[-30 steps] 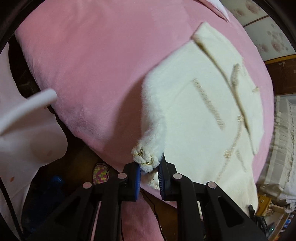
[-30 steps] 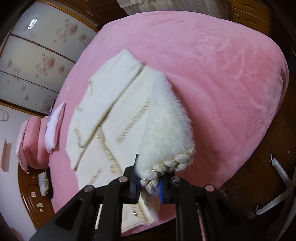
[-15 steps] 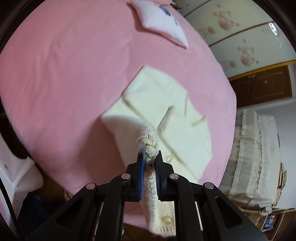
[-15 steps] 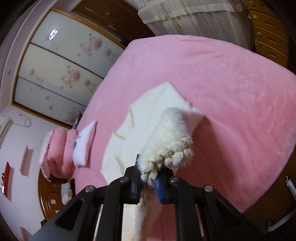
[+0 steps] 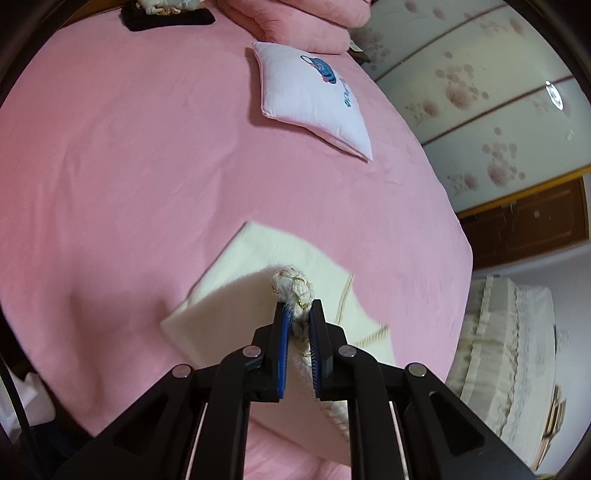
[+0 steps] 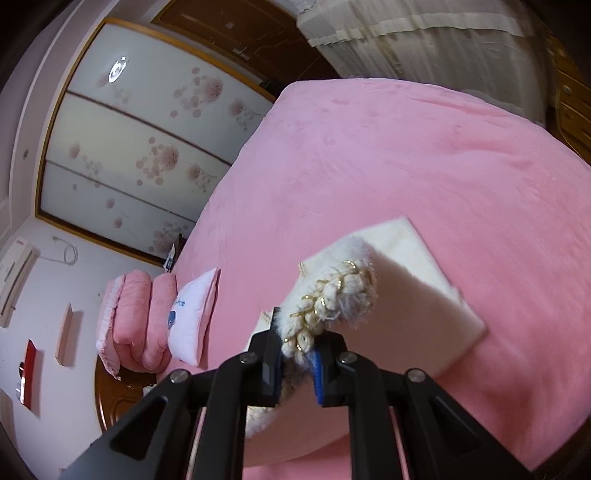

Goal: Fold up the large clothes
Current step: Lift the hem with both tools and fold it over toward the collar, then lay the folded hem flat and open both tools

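A fluffy cream garment (image 5: 236, 306) with gold braided trim is lifted above the pink bed (image 5: 129, 166). My left gripper (image 5: 298, 314) is shut on one braided corner of its hem. In the right wrist view the same cream garment (image 6: 413, 302) hangs over the pink bed (image 6: 424, 158), and my right gripper (image 6: 297, 343) is shut on another braided corner. The cloth folds back under both grippers, its far folded edge resting on the bed. The lower part of the garment is hidden behind the gripper bodies.
A white cushion (image 5: 314, 99) with a blue print lies further up the bed, beside a rolled pink quilt (image 5: 295, 26). A floral sliding wardrobe (image 5: 480, 92) stands beyond the bed. Cream lace drapery (image 5: 509, 362) hangs to the right.
Both grippers have risen and travelled up the bed with the held corners. The garment, flat and spread before, now doubles over itself, and the cushion has come into view.
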`<action>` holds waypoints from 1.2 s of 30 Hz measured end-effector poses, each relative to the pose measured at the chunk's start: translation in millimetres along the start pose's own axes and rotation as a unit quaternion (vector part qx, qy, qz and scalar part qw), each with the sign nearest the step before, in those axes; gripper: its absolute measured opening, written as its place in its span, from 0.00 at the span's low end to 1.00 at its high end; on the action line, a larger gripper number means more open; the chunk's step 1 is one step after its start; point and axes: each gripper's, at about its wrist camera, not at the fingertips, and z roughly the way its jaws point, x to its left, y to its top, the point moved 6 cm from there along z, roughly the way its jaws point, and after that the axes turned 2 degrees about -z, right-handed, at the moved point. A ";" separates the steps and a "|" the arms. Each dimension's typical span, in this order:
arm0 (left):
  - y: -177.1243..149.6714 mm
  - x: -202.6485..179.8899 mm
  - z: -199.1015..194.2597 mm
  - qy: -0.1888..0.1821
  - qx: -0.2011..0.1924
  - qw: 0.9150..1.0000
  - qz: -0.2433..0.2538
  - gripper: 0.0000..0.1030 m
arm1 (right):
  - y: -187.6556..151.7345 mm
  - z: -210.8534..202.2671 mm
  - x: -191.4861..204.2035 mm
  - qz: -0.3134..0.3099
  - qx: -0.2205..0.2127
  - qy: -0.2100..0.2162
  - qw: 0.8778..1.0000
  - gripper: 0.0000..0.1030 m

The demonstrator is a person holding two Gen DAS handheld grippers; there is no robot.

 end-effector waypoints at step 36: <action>-11.5 84.0 244.1 0.217 0.055 0.923 0.314 0.82 | -5.0 185.4 -109.7 -0.300 0.086 -0.207 0.927 0.47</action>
